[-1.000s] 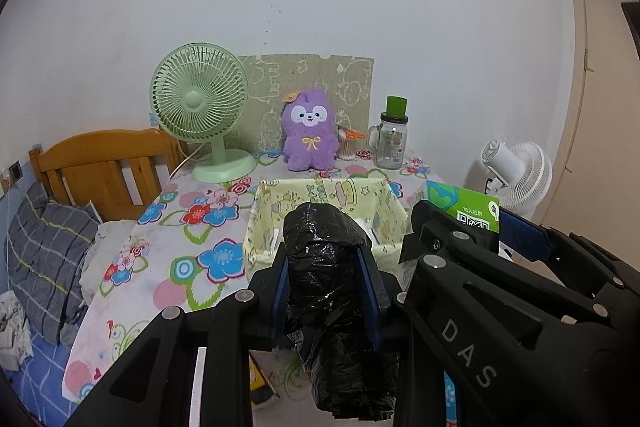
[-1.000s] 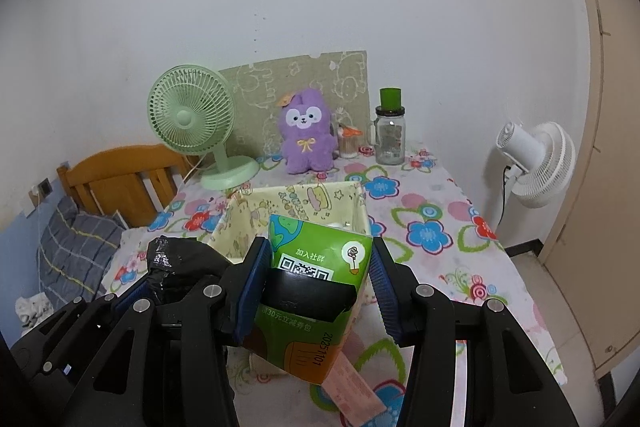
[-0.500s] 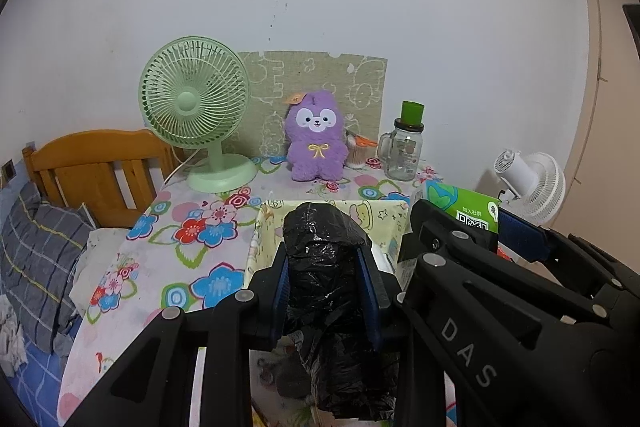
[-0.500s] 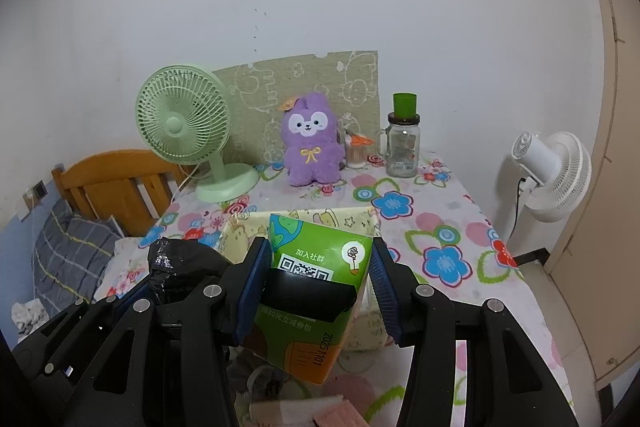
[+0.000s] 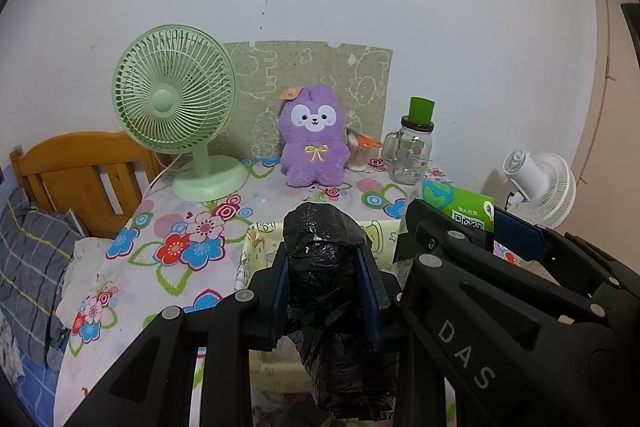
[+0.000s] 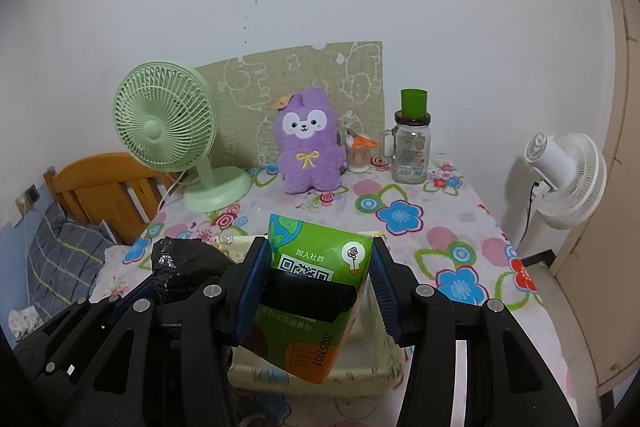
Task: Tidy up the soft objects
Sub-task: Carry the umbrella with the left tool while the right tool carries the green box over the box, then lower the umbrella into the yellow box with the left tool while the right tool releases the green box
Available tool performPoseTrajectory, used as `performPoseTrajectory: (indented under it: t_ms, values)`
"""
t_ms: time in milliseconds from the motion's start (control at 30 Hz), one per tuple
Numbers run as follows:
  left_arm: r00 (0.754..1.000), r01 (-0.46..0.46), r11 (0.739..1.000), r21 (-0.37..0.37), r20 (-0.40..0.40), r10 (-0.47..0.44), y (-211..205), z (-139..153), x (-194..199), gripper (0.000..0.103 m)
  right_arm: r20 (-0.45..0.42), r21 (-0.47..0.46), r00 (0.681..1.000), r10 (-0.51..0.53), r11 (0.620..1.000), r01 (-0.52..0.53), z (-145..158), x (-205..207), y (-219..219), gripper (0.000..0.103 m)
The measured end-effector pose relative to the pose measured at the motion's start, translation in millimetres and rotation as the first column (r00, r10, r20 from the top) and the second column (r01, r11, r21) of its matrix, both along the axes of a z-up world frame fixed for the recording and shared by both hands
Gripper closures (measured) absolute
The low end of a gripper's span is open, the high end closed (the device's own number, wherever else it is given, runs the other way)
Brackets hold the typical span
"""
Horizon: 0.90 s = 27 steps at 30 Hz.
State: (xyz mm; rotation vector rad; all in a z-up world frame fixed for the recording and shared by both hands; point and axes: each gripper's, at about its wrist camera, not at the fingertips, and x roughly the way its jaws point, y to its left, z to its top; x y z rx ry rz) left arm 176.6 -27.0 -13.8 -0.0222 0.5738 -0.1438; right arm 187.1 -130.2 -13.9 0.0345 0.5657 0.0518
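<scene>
My left gripper [image 5: 326, 291] is clamped on a crumpled black plastic bag [image 5: 324, 267], its blue pads pressing both sides, and my right gripper [image 6: 318, 291] is closed on a soft green tissue pack [image 6: 316, 287] just to its right. Both bundles hang above the near part of the pale yellow fabric bin [image 6: 372, 359], which sits on the flowered tablecloth [image 6: 420, 203]. At the far edge stand a green desk fan [image 5: 176, 111] on the left, a purple plush toy [image 5: 314, 139] in the middle and a glass jar [image 5: 412, 155] to the right.

Tabletop [image 6: 460, 211] open ahead; fan [image 5: 176, 107] and plush [image 5: 314, 139] block the back.
</scene>
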Motion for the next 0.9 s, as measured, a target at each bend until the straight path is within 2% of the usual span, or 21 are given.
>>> performPoseTrajectory:
  t_ms: [300, 567, 667, 733, 800, 867, 900]
  values:
    - [0.999, -0.007, 1.0, -0.004, -0.048, 0.007, 1.5, -18.3, 31.8, 0.071, -0.046, 0.022, 0.999, 0.029, 0.999, -0.028, -18.9, 35.6, -0.8, 0.049]
    - [0.994, -0.008, 1.0, 0.0, -0.108, 0.008, 4.2, -37.5, 54.2, 0.065, -0.092, 0.031, 0.994, 0.056, 0.998, -0.053, -39.7, 59.6, 1.2, 0.049]
    - [0.992, -0.017, 1.0, 0.004, -0.126, 0.017, 6.4, -42.9, 59.7, 0.056, -0.118, 0.039, 0.99, 0.075, 0.997, -0.071, -47.3, 66.5, 3.4, 0.049]
    - [0.99, -0.028, 1.0, 0.011, -0.139, 0.029, 8.4, -47.0, 62.8, 0.044, -0.137, 0.04, 0.987, 0.083, 0.996, -0.078, -51.4, 70.2, 5.1, 0.049]
    - [0.989, -0.033, 0.999, 0.015, -0.144, 0.035, 9.7, -49.8, 65.2, 0.041, -0.151, 0.035, 0.985, 0.089, 0.996, -0.085, -55.3, 73.0, 7.9, 0.048]
    - [0.987, -0.029, 1.0, 0.009, -0.159, 0.03, 10.9, -52.2, 67.7, 0.035, -0.158, 0.04, 0.982, 0.099, 0.995, -0.093, -58.1, 75.7, 9.1, 0.045]
    - [0.985, -0.025, 1.0, 0.003, -0.171, 0.025, 11.8, -53.6, 69.0, 0.031, -0.159, 0.045, 0.982, 0.103, 0.994, -0.097, -59.0, 76.2, 9.6, 0.037]
